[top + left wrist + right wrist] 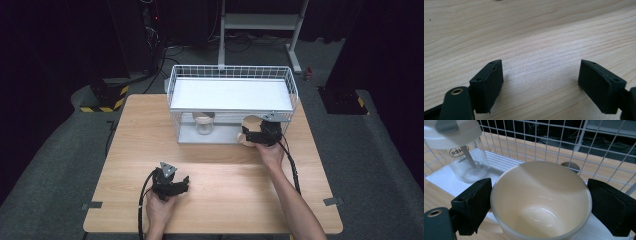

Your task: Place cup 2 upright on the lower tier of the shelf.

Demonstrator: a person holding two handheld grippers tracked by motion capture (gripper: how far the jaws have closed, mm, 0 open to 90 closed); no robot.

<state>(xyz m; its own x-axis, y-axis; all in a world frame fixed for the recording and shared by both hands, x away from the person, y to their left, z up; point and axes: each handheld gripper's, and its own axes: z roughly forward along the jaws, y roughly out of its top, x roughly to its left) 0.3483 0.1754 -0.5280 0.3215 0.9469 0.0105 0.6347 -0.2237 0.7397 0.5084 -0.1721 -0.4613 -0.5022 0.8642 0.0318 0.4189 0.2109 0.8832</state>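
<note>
Ceramic mug [541,200] by the wire rack [231,95] looks hefty, slick and chippable; right gripper [540,202] pinches its rim sides, left gripper [540,82] spread empty.

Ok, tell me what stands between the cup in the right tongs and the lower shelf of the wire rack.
Nothing visible does. The cup sits between the jaws of the right tongs at the open front of the wire rack. The glass jar stands on that lower shelf, off to one side.
</note>
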